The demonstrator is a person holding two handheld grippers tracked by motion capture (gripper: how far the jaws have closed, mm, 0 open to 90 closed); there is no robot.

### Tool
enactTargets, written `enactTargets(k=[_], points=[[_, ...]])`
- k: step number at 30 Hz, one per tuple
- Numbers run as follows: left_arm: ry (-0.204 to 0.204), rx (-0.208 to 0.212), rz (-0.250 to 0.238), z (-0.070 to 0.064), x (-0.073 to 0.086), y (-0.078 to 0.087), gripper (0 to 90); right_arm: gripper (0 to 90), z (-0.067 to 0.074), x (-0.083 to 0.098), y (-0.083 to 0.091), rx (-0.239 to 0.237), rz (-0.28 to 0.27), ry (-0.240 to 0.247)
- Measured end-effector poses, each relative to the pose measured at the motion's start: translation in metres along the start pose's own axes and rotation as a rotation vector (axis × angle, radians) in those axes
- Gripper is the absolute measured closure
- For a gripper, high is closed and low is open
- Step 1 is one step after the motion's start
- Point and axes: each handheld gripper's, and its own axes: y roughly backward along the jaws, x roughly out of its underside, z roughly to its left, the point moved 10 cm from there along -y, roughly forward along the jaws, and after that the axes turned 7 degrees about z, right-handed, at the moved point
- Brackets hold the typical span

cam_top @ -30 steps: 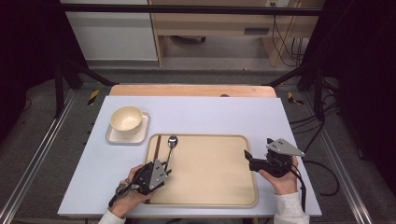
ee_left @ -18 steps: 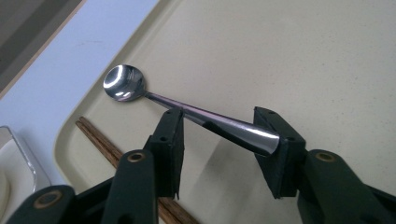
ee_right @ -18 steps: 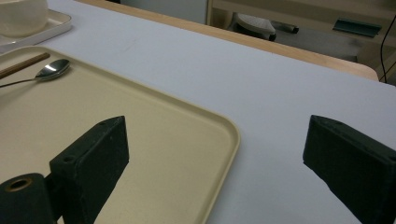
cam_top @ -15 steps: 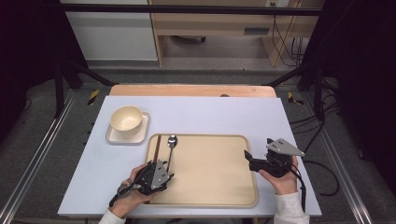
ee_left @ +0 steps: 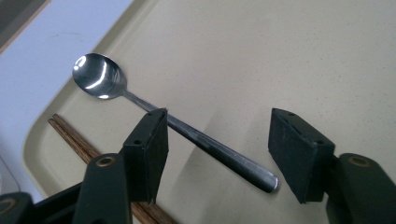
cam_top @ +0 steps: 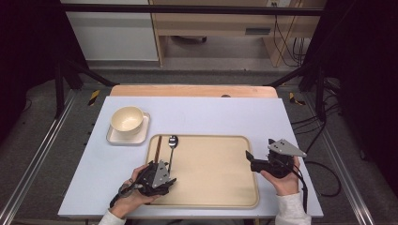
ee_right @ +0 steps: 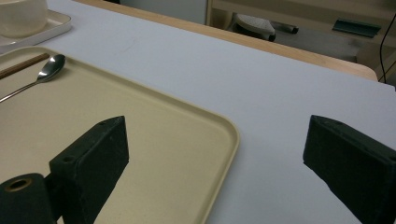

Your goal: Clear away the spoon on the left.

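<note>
One left claw newly opened, spoon released

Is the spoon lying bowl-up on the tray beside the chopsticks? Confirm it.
Yes, the spoon lies flat on the tray with its shiny bowl facing up, and the brown chopsticks run alongside it.

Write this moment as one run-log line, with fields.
left gripper: jaws just opened, astride shiny metal spoon, released | spoon: flat on beige plastic tray | right gripper: open, nothing held
</note>
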Motion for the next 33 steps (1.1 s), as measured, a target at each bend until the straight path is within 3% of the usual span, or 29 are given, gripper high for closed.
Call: enactTargets(k=[8,19,33], points=[[0.060,0.022,-0.043,0.006,-0.004,0.006,30.6,7.0,0.000,0.000,0.000,-0.001,0.000,-0.001],[0.206,0.043,-0.145,0.024,-0.010,0.025,28.0,6.6,-0.001,0.000,0.000,-0.004,-0.001,-0.008],[0.357,-0.056,-0.214,0.069,0.001,0.055,24.5,4.6,-0.002,0.000,0.001,0.002,-0.002,-0.015]])
